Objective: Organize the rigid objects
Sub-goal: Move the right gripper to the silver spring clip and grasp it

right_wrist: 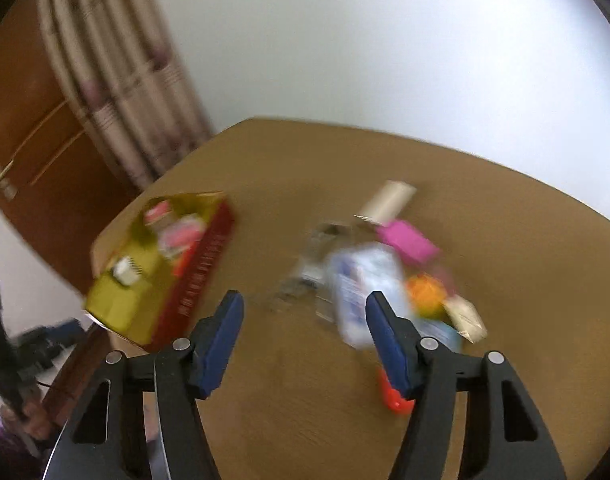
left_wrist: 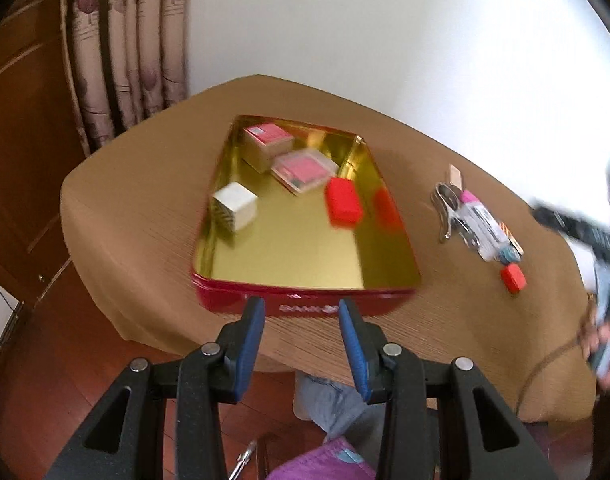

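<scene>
Left wrist: tin (left_wrist: 305, 240) beyond claw (left_wrist: 301, 308)

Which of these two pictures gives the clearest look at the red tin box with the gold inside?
The left wrist view. The red tin sits centred and fairly sharp, its open gold interior and contents visible. In the right wrist view the tin is off to the left, blurred and seen at an angle.

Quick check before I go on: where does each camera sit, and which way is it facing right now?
Left wrist: on the left tool, looking down past the near wall of the red tin; its own two fingers show, and the other tool at right.
Right wrist: on the right tool, looking down at the loose pile, blurred; its fingers show, empty.
Shared: the tin, the pile, the brown table.
</scene>
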Action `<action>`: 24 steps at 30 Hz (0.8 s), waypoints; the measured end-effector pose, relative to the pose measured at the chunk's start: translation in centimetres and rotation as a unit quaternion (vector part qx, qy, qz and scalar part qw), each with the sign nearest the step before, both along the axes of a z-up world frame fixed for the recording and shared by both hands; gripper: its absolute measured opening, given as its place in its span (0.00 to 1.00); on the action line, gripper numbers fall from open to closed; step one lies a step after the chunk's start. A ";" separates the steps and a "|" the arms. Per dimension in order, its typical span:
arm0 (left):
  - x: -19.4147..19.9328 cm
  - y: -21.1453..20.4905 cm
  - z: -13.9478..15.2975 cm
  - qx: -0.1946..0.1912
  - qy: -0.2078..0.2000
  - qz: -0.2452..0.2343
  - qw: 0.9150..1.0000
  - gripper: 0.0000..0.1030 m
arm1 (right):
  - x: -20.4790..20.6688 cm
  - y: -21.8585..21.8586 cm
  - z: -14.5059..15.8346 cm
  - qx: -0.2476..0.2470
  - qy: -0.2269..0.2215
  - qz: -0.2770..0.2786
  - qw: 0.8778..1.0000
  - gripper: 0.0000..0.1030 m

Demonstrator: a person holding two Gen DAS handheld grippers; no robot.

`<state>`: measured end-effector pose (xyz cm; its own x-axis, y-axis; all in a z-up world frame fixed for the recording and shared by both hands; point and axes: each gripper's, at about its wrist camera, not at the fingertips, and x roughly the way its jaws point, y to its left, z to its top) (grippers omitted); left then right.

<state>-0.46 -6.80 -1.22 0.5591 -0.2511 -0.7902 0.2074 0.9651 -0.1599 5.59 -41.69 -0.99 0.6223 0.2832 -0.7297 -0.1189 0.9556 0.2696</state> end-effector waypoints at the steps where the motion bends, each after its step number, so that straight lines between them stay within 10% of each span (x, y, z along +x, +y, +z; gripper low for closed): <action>1: -0.2 -0.4 0.0 0.011 -0.005 -0.006 1.000 0.38 | 1.5 1.2 -0.2 -0.006 0.011 0.013 1.000 0.55; 7: -1.1 -1.0 0.9 0.051 -0.055 -0.011 0.997 0.38 | 10.0 5.4 -4.7 -0.045 0.095 0.038 0.994 0.39; 16: 0.2 -0.5 -0.5 0.037 -0.005 -0.023 0.999 0.38 | 14.7 5.3 -9.6 -0.075 0.185 0.013 0.980 0.38; 19: 0.6 -0.3 -0.9 0.027 0.012 -0.021 0.999 0.38 | 15.6 5.3 -10.2 -0.040 0.207 0.031 0.977 0.68; 20: 0.8 -0.2 -1.1 0.024 0.019 -0.019 0.999 0.38 | 16.0 5.4 -10.3 -0.021 0.216 0.045 0.975 0.96; 24: 1.1 0.2 -1.8 0.016 0.041 -0.013 0.999 0.38 | 17.0 7.2 -11.3 -0.094 0.245 0.051 0.964 0.99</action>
<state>0.63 -6.60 -3.00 0.4852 -0.2386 -0.8412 0.2202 0.9644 -0.1465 22.61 -34.45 -12.25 0.1657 0.1580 -0.9734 -0.1165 0.9833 0.1398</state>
